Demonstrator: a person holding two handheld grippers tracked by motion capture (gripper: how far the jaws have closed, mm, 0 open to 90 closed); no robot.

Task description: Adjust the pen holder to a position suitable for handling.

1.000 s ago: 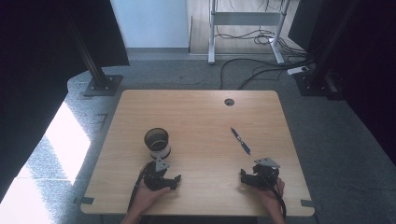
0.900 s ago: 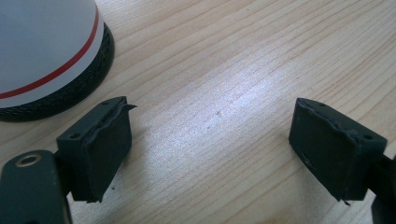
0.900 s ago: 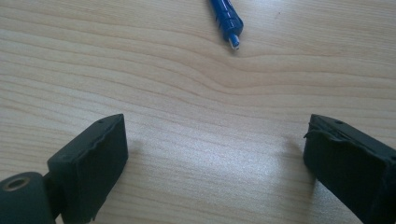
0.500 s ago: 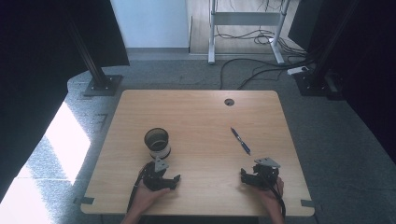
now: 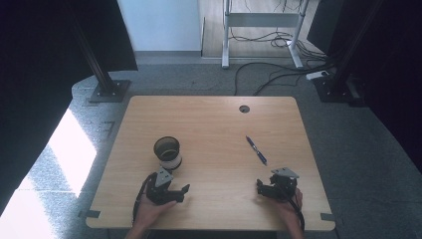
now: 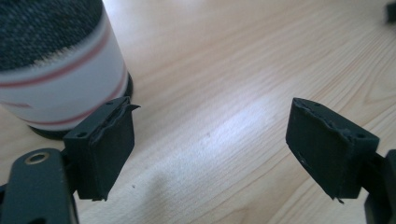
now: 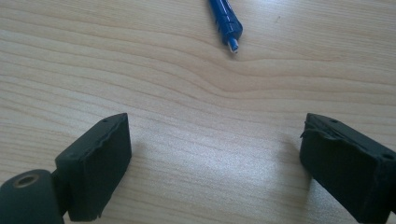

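A round cup (image 5: 167, 152) with a dark top, a white band with red stripes and a dark base stands on the left half of the wooden table (image 5: 209, 129). My left gripper (image 5: 175, 193) rests just in front of it, open and holding nothing. In the left gripper view the cup (image 6: 56, 70) sits just beyond the left jaw of that gripper (image 6: 210, 135). A blue pen (image 5: 257, 150) lies on the right half of the table. My right gripper (image 5: 264, 188) sits open a little short of it. In the right gripper view the pen's tip (image 7: 226, 21) points toward the gripper (image 7: 217, 140).
A round cable hole (image 5: 244, 108) sits near the table's far edge. Beyond the table are grey floor, black stand bases (image 5: 110, 90), loose cables (image 5: 268, 74) and a metal frame (image 5: 261, 20). A person's hands (image 5: 149, 214) hold both grippers at the near edge.
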